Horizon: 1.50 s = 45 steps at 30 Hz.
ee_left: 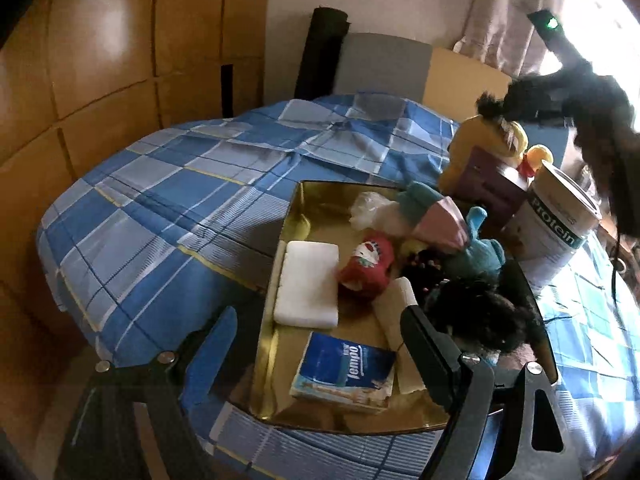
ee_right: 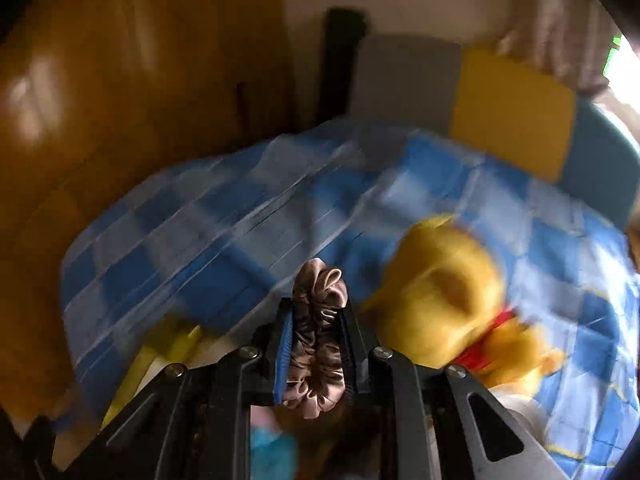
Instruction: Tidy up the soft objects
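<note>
Right tongs (ee_right: 316,344) clamp scrunchie (ee_right: 318,320); tray (ee_left: 304,200) holds tissue pack (ee_left: 344,372).

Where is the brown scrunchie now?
In the right wrist view, the brown scrunchie is pinched in the right claw, above the checked bedspread, left of the yellow plush.

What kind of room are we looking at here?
Most likely a bedroom. A bed with a blue checked bedspread fills the view, a wooden wardrobe stands along the wall, and plush toys such as a yellow bear lie on the bed.
</note>
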### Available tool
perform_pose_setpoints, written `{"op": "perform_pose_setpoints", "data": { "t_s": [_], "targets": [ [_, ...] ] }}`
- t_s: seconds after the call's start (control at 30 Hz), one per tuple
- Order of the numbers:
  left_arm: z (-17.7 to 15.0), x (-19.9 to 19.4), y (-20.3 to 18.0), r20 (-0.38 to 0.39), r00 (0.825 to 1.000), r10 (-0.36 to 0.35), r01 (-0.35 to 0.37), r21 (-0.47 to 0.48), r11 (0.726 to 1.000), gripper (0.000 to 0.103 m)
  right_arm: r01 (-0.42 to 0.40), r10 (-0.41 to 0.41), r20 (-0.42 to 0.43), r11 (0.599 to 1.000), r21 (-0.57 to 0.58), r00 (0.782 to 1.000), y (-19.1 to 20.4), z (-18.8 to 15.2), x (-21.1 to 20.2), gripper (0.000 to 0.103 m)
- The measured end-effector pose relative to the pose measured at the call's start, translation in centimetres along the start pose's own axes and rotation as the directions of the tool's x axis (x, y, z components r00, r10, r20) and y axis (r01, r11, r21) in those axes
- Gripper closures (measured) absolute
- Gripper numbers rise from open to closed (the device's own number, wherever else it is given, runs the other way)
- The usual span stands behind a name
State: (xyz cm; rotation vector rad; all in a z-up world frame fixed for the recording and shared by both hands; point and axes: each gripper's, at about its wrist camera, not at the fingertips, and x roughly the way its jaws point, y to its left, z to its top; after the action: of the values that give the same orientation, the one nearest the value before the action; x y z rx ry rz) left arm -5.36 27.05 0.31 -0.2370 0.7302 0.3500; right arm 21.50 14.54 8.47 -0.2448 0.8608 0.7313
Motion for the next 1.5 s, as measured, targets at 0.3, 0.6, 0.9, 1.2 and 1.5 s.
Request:
{"op": "perform_pose_setpoints", "data": {
  "t_s": [0.3, 0.6, 0.9, 1.2, 1.5],
  "targets": [
    [-0.4, -0.8, 0.6, 0.015, 1.000, 0.020, -0.019, -0.013, 1.000, 0.018, -0.220, 0.224, -0.142, 0.975, 0.043, 0.964, 7.1, -8.1, 3.0, 0.083],
    [-0.8, -1.1, 1.0, 0.019, 0.999, 0.029, -0.029, -0.027, 0.999, 0.019, -0.221, 0.226, -0.217, 0.974, 0.046, 0.950, 10.1, -14.2, 3.6, 0.083],
    [-1.0, -1.4, 0.5, 0.020, 0.999, 0.035, -0.035, -0.021, 0.999, 0.016, -0.105, 0.105, -0.237, 0.994, 0.014, 0.966, 9.8, -15.6, 5.1, 0.077],
    [-0.6, -2.3, 0.2, 0.050, 0.998, 0.043, -0.041, -0.036, 0.999, 0.008, -0.107, 0.108, -0.089, 0.994, 0.010, 0.990, 10.4, -15.7, 0.7, 0.051],
    [-0.5, -3.9, -2.1, 0.090, 0.995, 0.038, -0.036, -0.021, 0.999, 0.000, 0.047, -0.056, 0.078, 0.993, 0.106, 0.995, 7.9, -18.4, -5.1, 0.041]
  ]
}}
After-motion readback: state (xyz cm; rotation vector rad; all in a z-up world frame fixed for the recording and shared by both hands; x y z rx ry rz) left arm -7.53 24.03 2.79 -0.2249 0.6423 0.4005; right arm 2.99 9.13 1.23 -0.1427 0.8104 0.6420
